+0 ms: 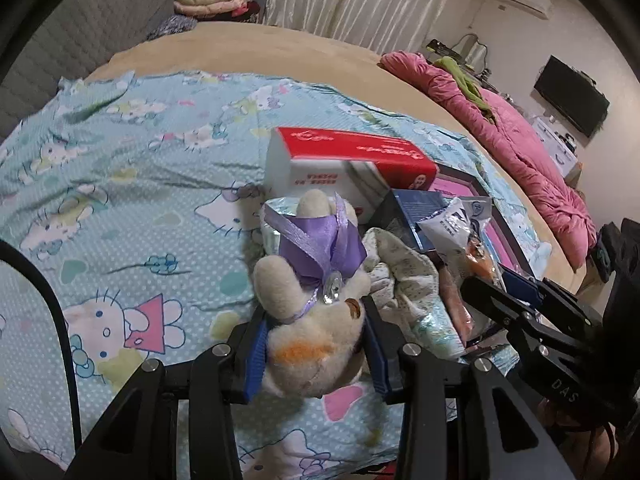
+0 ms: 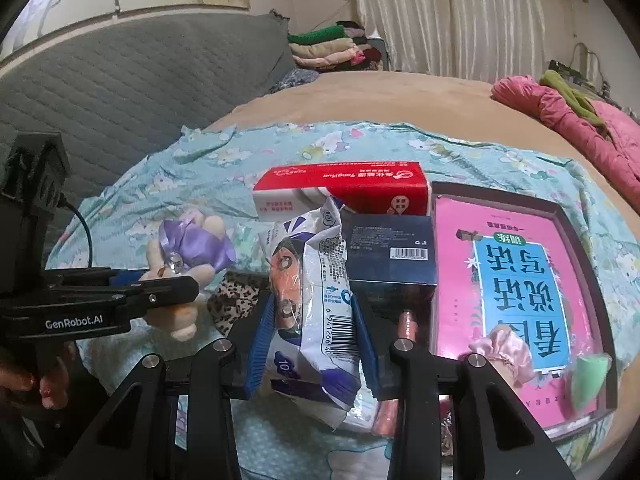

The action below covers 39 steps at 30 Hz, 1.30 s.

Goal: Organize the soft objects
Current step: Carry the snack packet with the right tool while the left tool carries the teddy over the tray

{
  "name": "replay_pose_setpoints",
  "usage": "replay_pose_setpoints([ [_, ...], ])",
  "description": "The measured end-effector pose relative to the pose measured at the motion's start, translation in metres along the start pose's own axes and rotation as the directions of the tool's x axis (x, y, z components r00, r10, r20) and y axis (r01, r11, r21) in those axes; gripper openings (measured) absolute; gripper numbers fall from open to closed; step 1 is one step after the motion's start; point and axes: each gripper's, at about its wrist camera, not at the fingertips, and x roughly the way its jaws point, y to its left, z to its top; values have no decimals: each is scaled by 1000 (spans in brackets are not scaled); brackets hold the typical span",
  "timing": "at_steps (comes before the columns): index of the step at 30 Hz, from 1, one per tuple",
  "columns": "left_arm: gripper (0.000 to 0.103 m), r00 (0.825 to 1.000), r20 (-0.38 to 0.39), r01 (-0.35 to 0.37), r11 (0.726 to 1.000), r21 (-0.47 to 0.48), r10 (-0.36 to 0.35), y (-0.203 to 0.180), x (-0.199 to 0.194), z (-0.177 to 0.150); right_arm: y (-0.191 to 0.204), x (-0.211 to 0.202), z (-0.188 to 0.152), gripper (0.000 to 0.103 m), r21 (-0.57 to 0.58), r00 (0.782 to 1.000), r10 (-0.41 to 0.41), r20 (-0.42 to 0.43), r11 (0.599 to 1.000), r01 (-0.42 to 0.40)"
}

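My left gripper (image 1: 316, 340) is shut on a cream plush toy (image 1: 320, 336) with a purple ribbon bow, held just above the Hello Kitty sheet (image 1: 120, 184); the toy also shows in the right wrist view (image 2: 188, 256). My right gripper (image 2: 314, 332) is shut on a white and blue plastic packet (image 2: 316, 300); the packet shows in the left wrist view (image 1: 456, 224). A white patterned cloth (image 1: 404, 276) lies beside the plush toy. A leopard-print cloth (image 2: 236, 300) lies between the two grippers. A pink scrunchie (image 2: 504, 352) and a green soft item (image 2: 590, 380) rest on the pink book.
A red and white tissue box (image 2: 344, 192), a dark blue box (image 2: 390, 252) and a dark tray (image 2: 580, 240) with a pink book (image 2: 460, 280) lie on the sheet. A pink quilt (image 1: 520, 152) lies at the bed's right edge. Folded clothes (image 2: 332, 48) are stacked behind the bed.
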Motion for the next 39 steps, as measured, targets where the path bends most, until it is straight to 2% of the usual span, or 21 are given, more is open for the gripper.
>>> replay_pose_setpoints([
  [12, 42, 1000, 22, 3, 998, 70, -5, -40, -11, 7, -21, -23, 4, 40, 62, 999, -23, 48, 998, 20],
  [21, 42, 1000, 12, 14, 992, 126, -16, -75, -8, 7, -50, -43, 5, 40, 130, 992, -87, 87, 989, 75],
  [39, 42, 998, -17, 65, 968, 243, -63, -153, 6, 19, -127, -89, -5, 40, 314, 966, -217, 141, 935, 164],
])
